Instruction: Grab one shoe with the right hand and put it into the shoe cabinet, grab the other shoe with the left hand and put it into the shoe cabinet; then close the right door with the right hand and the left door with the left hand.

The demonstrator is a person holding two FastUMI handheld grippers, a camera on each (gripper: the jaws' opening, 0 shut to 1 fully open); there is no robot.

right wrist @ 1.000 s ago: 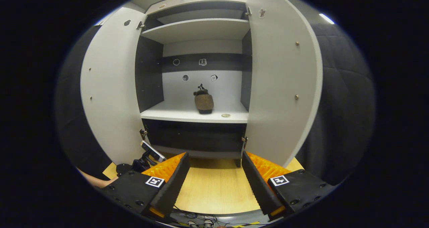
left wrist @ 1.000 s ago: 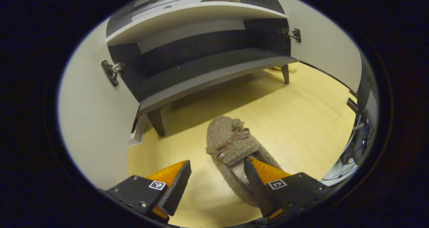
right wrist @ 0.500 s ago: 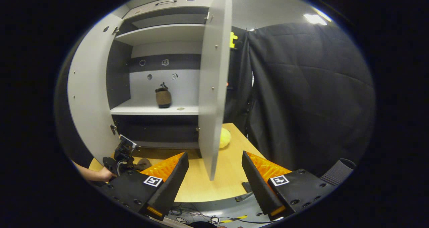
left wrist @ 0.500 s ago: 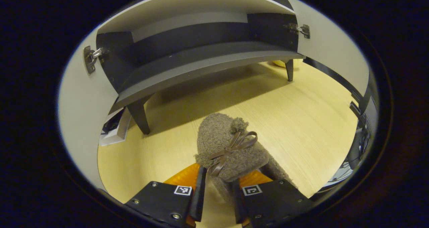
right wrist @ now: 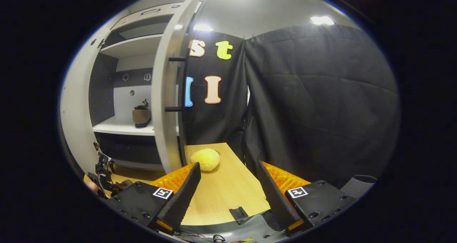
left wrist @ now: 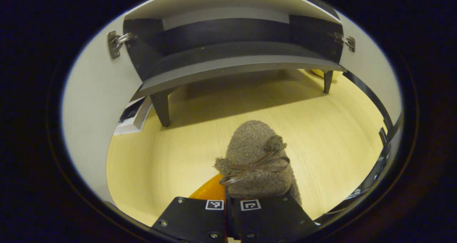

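A fuzzy brown slipper with a bow [left wrist: 255, 153] lies on the pale wood floor in the left gripper view, its toe toward the cabinet. My left gripper [left wrist: 227, 200] is shut on its rear part, the fingers pressed close together. The shoe cabinet's dark bottom shelf [left wrist: 232, 62] stands just beyond on short legs. In the right gripper view the other slipper [right wrist: 141, 116] sits on a white shelf [right wrist: 117, 128] inside the cabinet. My right gripper [right wrist: 228, 196] is open and holds nothing, over the floor to the right of the cabinet's right door [right wrist: 165, 93], which I see edge-on.
The left door [left wrist: 89, 104] and right door [left wrist: 367, 64] stand open on either side. A yellow plush lump [right wrist: 205, 159] lies on the floor by the right door. Black cloth [right wrist: 314, 104] walls the right side. The other gripper and a hand [right wrist: 101, 171] show low at left.
My left gripper went from open beside the slipper to shut on it. The right gripper view swung right, from facing the open cabinet to the door's edge and the cloth.
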